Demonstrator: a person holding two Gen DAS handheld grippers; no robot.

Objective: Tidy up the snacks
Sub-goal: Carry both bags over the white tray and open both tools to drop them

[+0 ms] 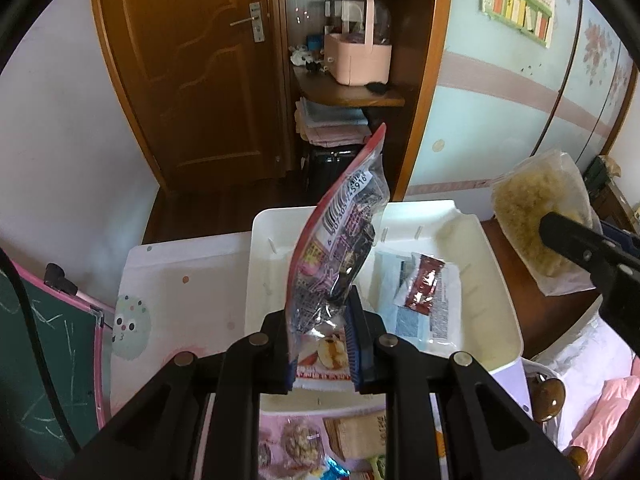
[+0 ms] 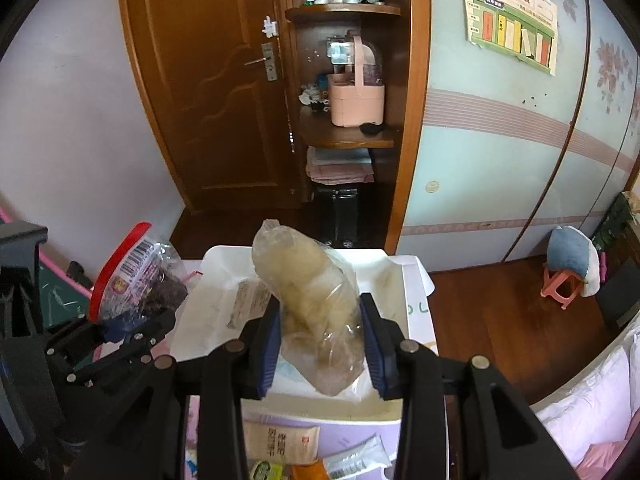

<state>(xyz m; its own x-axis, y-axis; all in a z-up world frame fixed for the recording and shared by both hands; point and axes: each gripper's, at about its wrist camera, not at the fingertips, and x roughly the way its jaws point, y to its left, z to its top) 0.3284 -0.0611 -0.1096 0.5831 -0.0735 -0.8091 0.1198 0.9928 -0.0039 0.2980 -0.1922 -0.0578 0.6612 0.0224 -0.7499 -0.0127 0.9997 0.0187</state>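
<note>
Left gripper [image 1: 322, 344] clamped on red-edged snack bag [image 1: 340, 248], bag upright over near-left part of white bin [image 1: 508, 308]; flat sachet packet [image 1: 426, 296] lies inside, floor around it bare; right gripper [image 2: 320, 346] pinches clear bag of pale snacks [image 2: 312, 296] above bin's near rim; loose packets [image 2: 280, 446] crowd table below.

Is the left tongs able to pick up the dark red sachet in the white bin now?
Probably not: the left tongs already grip a red-edged snack bag. The sachet lies uncovered.
</note>
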